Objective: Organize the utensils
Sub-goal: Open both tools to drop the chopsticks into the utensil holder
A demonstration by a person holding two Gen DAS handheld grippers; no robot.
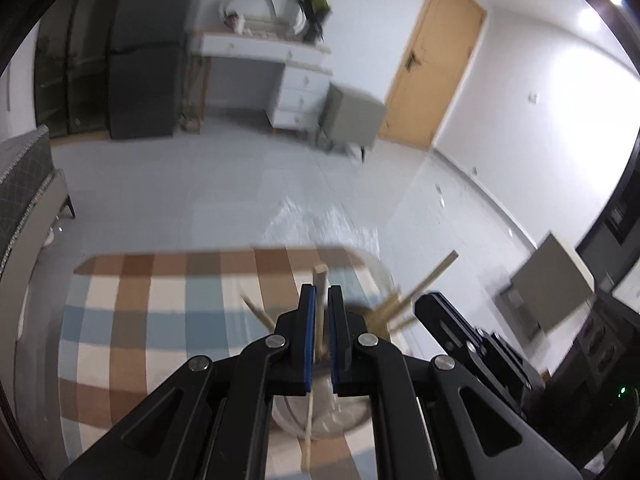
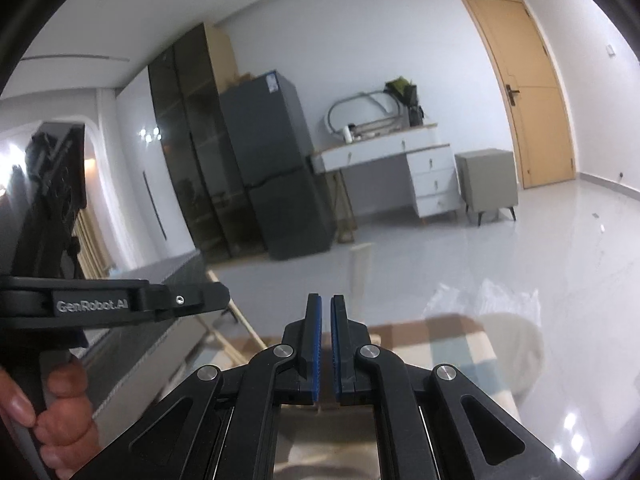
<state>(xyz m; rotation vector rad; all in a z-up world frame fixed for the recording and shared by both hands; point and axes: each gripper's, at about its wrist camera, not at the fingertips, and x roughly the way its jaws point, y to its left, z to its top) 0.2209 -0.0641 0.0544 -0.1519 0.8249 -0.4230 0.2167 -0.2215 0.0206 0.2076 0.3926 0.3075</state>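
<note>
Pale wooden chopstick (image 1: 320, 312) is pinched upright in my left tool (image 1: 321, 292), above the clear glass jar (image 1: 320, 416), presumably for dropping in. Right tool (image 2: 325, 300) nearly clenched, grasping nothing.

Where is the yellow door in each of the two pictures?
Left wrist view: the yellow door is in the upper right, leaning, right of the white drawers.
Right wrist view: the yellow door stands at the far right, beside the grey cabinet.
Shared landmark: the white desk with drawers.
</note>
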